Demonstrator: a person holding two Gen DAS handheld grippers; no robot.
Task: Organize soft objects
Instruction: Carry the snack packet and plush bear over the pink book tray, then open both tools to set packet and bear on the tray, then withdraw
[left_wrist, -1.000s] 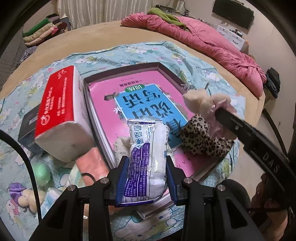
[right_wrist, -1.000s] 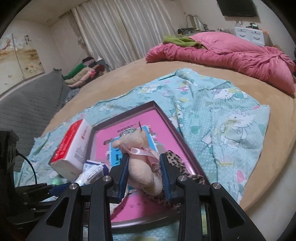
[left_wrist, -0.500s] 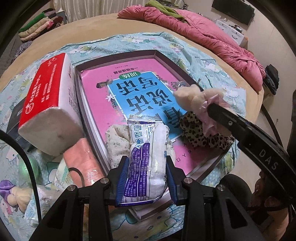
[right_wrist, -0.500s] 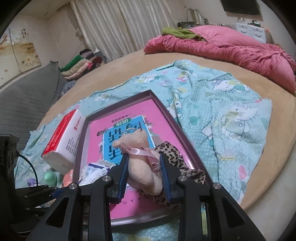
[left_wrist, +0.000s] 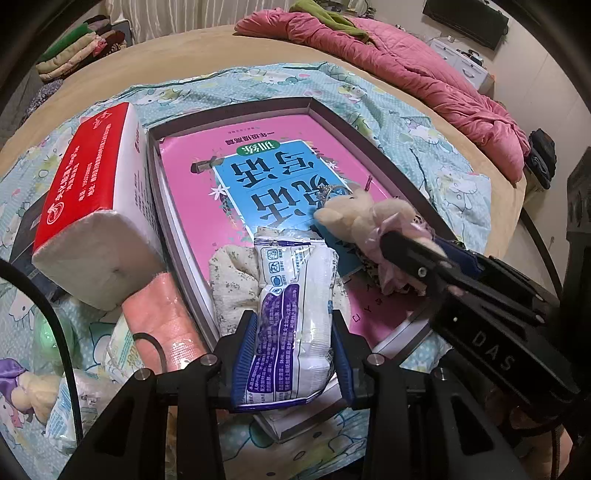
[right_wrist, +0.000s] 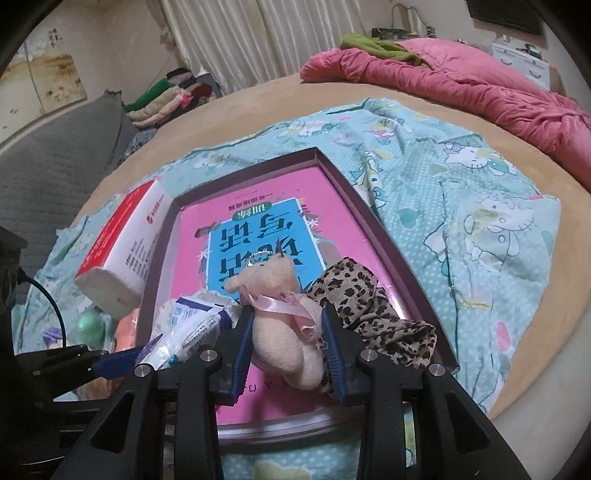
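A: What is the left gripper (left_wrist: 293, 349) doing?

B: Its two blue pads are squeezed on a white and purple packet (left_wrist: 291, 317). The packet sticks out over the near end of the tray (left_wrist: 373, 142), right above a cream flowery cloth (left_wrist: 231, 284) that lies in the tray.

A: And the right gripper (right_wrist: 288, 349)?

B: A little cream teddy (right_wrist: 282, 314) with a pink ribbon sits between its pads. The jaws are opening just now. The pads are still right against the teddy's sides. The teddy is over the near part of the tray, above the pink book (right_wrist: 258, 206).

A: What else is in the tray?

B: A leopard-spot cloth (right_wrist: 369, 314) is in the tray too, just right of the teddy and touching it.

A: What is outside the tray?

B: A red and white tissue pack (left_wrist: 92, 199) leans on the tray's left wall. A pink towel (left_wrist: 162, 321) lies by the near left corner of the tray. The tray sits on a blue cartoon cat sheet (right_wrist: 480, 221). Far behind the tray is a pink quilt (right_wrist: 461, 85).
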